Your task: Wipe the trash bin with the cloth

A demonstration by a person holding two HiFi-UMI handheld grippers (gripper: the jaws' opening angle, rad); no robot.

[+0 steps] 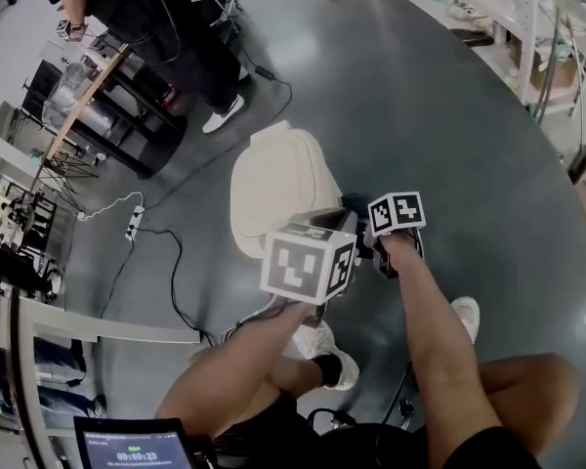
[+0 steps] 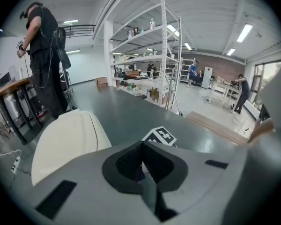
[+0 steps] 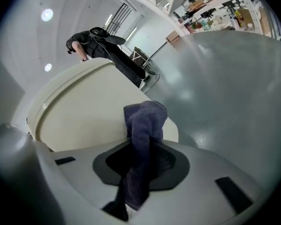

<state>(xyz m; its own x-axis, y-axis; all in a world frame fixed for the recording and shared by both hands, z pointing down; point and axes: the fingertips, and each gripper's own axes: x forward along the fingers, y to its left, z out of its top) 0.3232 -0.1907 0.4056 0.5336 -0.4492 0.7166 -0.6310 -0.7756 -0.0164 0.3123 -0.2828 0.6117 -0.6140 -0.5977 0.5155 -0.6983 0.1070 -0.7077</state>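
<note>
cloth (image 3: 145,121) pinched in right hand-held gripper (image 3: 141,161), seemingly touching bin (image 3: 84,111).

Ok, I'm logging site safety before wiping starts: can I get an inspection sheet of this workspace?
Surface: glossy grey floor.
Job's things: cream trash bin, lid down; dark cloth close to it.
Clutter: nothing seen beside the bin.
Grippers: right tongs shut on the cloth; left tongs shut, empty.
Cables: black cable and white power strip on the floor, left of the bin.
Surroundings: person at a bench; shelving beyond.
</note>
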